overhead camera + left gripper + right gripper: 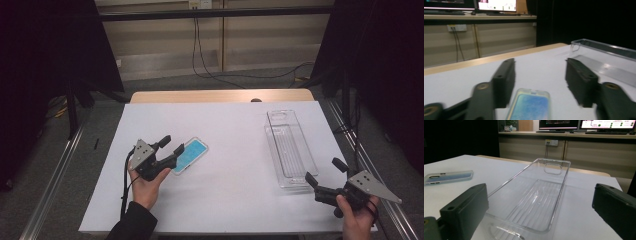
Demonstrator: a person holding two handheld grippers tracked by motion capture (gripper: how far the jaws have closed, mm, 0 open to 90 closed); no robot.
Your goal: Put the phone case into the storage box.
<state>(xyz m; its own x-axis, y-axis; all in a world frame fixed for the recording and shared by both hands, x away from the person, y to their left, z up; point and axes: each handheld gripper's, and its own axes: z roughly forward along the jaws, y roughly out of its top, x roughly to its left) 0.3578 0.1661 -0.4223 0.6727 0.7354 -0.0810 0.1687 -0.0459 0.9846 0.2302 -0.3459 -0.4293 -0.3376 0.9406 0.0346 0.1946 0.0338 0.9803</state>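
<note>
A blue, clear-edged rectangular phone case [190,155] lay flat on the white table sheet [225,195], well to the left of a long clear plastic tray [290,149]. The left gripper [172,143] sat at the case's near end, its black jaws apart on either side of that end and not pressing it. The right gripper [326,168] rested at the tray's near end, jaws wide apart and holding nothing.

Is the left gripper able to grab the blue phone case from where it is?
Probably yes. The left gripper has its jaws on either side of the blue phone case's near end, not yet pressing it, and nothing on the white table blocks it.
</note>
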